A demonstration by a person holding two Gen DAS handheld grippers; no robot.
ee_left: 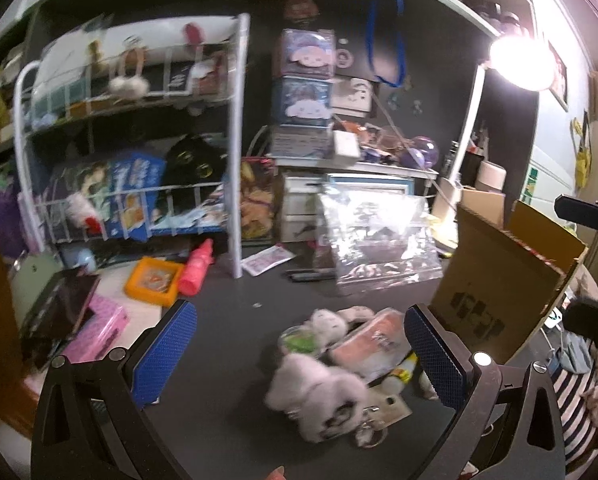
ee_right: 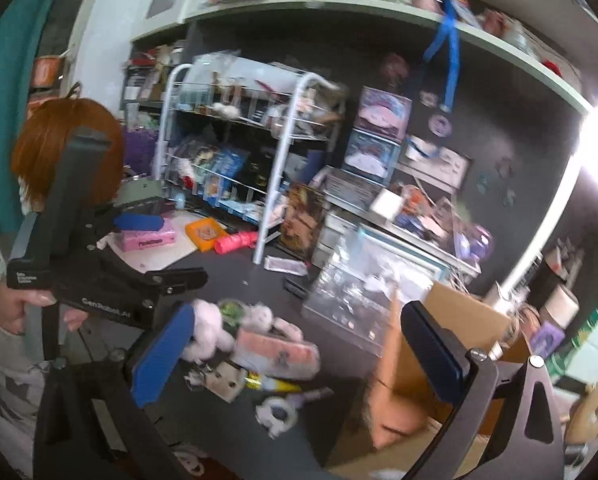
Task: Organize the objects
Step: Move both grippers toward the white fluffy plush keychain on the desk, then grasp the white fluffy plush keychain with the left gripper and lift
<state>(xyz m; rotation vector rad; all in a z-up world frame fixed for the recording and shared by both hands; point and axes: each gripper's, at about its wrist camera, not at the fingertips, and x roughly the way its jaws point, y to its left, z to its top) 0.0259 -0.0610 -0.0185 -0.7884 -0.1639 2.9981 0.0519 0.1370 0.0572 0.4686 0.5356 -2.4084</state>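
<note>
Dark and crowded, the surface runs back to a white wire rack stuffed with packets and a black plush toy, with stacked boxes bearing cartoon faces beside it and a glaring lamp at the right; a pile of small things lies in the middle of the surface, among them a fluffy white toy, a peach-coloured pouch and a green-filled round tub, all blurred; an open cardboard box stands just right of the pile, and a clear plastic bag lies behind it; further left sit an orange tray, a pink bottle on its side and a pink box; the left gripper hangs above the pile with its blue-padded fingers spread wide and nothing between them; the right gripper is likewise spread wide and holds nothing, poised over the same pile with the cardboard box under its right finger; in the right wrist view the left gripper appears at the left, gripped in the person's hand.
</note>
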